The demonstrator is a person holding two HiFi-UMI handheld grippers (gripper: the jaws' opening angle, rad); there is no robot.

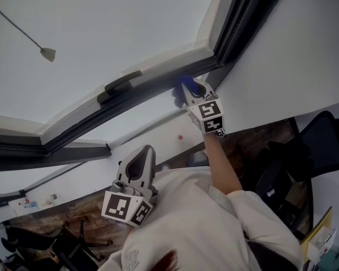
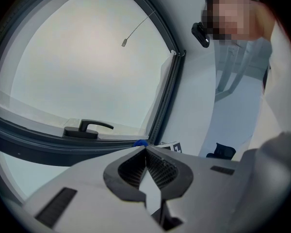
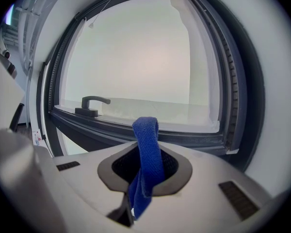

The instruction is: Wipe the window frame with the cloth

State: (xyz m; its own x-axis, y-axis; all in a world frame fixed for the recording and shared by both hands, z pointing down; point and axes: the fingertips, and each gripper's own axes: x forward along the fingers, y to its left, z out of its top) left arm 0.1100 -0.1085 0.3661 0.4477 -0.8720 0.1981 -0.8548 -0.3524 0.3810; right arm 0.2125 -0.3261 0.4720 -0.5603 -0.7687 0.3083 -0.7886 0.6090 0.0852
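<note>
A large dark grey window frame point(image 3: 87, 126) surrounds pale frosted glass. Below it, a person in a white shirt point(image 1: 214, 219) raises the right arm. The grey right tool point(image 1: 193, 92) is held up at the frame's lower rail near the corner, its jaws clamped on a strip of blue woven cloth point(image 3: 146, 144) whose folded end points at the rail. The grey left tool point(image 1: 140, 165) sits lower by the chest, jaws together and empty. A black lever handle point(image 3: 92, 103) is mounted on the rail.
</note>
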